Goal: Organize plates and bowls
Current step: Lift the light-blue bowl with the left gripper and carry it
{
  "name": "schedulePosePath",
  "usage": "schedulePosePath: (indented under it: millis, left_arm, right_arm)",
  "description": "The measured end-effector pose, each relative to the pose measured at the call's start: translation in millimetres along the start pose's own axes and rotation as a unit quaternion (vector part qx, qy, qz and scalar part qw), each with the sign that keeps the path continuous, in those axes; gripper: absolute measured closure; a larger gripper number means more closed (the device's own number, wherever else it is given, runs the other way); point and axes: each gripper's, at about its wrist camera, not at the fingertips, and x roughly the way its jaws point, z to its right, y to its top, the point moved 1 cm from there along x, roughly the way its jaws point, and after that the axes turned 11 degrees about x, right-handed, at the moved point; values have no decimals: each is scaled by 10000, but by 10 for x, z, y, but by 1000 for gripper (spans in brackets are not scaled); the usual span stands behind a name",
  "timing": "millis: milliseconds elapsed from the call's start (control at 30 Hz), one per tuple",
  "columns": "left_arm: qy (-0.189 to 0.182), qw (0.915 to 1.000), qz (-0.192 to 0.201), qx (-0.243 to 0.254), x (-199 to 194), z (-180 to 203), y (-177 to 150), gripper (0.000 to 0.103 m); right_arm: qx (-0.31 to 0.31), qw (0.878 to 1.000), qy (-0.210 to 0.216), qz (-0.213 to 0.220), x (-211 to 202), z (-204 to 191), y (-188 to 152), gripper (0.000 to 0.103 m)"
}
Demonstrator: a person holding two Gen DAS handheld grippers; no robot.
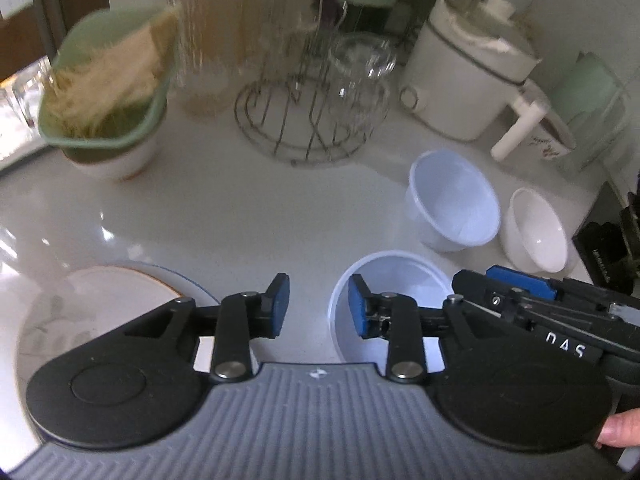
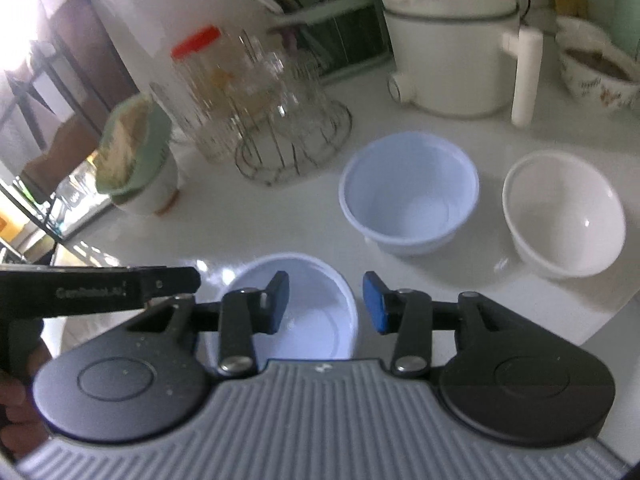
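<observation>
Three empty bowls sit on the glossy white worktop (image 2: 280, 224). In the right wrist view, a shallow pale-blue plastic bowl (image 2: 316, 312) lies at lower centre, partly hidden behind the right hand-held gripper (image 2: 326, 306). A deeper pale-blue plastic bowl (image 2: 408, 196) stands right of centre, and a white ceramic bowl (image 2: 564, 212) stands well apart from it at the right edge.

The right hand-held gripper has its blue pads spread, with nothing between them; its left finger overlaps the shallow bowl in the picture, and whether it touches cannot be told. The left hand-held gripper (image 1: 318, 304) is spread too, holding nothing; it hangs over bare worktop between the shallow bowl (image 1: 396, 284) at lower right and a white plate with a brown rim (image 1: 100, 312) at lower left, which sits on a second, blue-edged plate. The right gripper's black body crosses the lower right of that view.

Clutter crowds the back of the worktop. A round wire rack with upturned clear glasses (image 2: 292, 136) stands at upper centre, a ribbed clear jar with a red lid (image 2: 200, 80) beside it. A green basket of tan fibres resting on a white bowl (image 1: 108, 96) fills the upper left of the left wrist view. A white electric pot with a straight handle (image 2: 456, 56) stands at upper right, just behind the deeper blue bowl.
</observation>
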Motion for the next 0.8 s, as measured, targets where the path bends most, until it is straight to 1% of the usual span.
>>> schedulePosePath:
  millis: [133, 200, 333, 400, 467, 567, 633, 733, 800]
  left_arm:
    - [-59, 9997, 222, 52, -327, 14, 31, 65]
    - [-160, 9991, 387, 22, -524, 19, 47, 65]
    - [-190, 9972, 707, 129, -899, 69, 17, 64]
    - [-204, 9959, 852, 247, -1055, 110, -35, 64]
    - [-140, 9947, 947, 378, -1195, 150, -100, 64]
    - [-207, 9931, 1080, 407, -1405, 168, -228, 64]
    - [-219, 9920, 1155, 456, -1551, 192, -325, 64]
    - [-173, 9906, 1246, 535, -1748, 215, -471, 64]
    - [-212, 9901, 1279, 538, -1845, 214, -562, 64]
  right_arm:
    - [-70, 9995, 39, 302, -262, -116, 20, 59]
    - [-78, 9990, 99, 427, -407, -173, 24, 59]
    - [-143, 9973, 150, 707, -684, -299, 6, 59]
    - [-158, 9962, 200, 828, -838, -380, -13, 59]
    - [-198, 9950, 220, 952, -995, -451, -55, 59]
    - [-480, 9913, 96, 1218, -1224, -584, -172, 59]
    - [-537, 9904, 137, 1268, -1353, -644, -245, 59]
    - [-476, 9910, 187, 1237, -1475, -683, -339, 59]
    - [-440, 9917, 172, 1197, -1532, -706, -408, 59]
